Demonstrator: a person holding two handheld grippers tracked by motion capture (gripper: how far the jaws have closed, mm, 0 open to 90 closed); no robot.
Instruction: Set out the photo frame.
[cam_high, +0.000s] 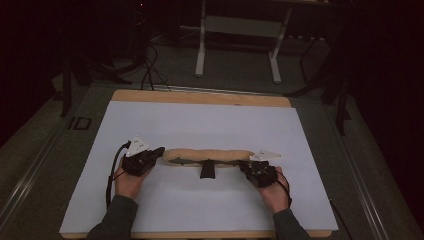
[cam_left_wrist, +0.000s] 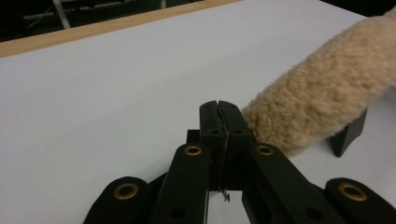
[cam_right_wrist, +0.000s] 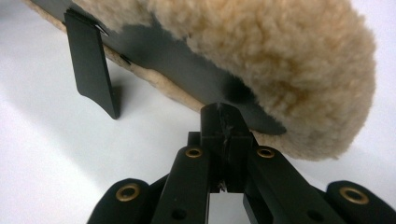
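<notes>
Resting lengthwise near the middle of the white table cover (cam_high: 200, 125), the fleece-covered pad (cam_high: 210, 156) is a long tan tube of woolly pile with a dark strap or panel running along its underside and a short black tab (cam_high: 207, 171) sticking out toward the person

Left gripper (cam_high: 156, 153) sits at the pad's left end; the left gripper view shows its jaws pressed flat together with nothing between them, the fleece just beside the tips and apart from them or barely brushing

Right gripper (cam_high: 246, 167) sits at the pad's right end; jaws clenched together likewise, tips just under the dark panel where the fleece curls over it. Cannot tell whether the tips touch the panel

Risks from here, as judgement:
- Jaws as they stand cannot take hold of anything; a pinch needs them opened first, and opening this close may shove the pad sideways
- Fleece is soft and thick, so a shallow bite may catch pile alone and slip off when lifted
- Pad is long and limp-looking; lifting one end ahead of the other could let it sag, twist or roll on the slick cover
- Black tab could snag a jaw or fold under if the pad is dragged toward the person
</notes>
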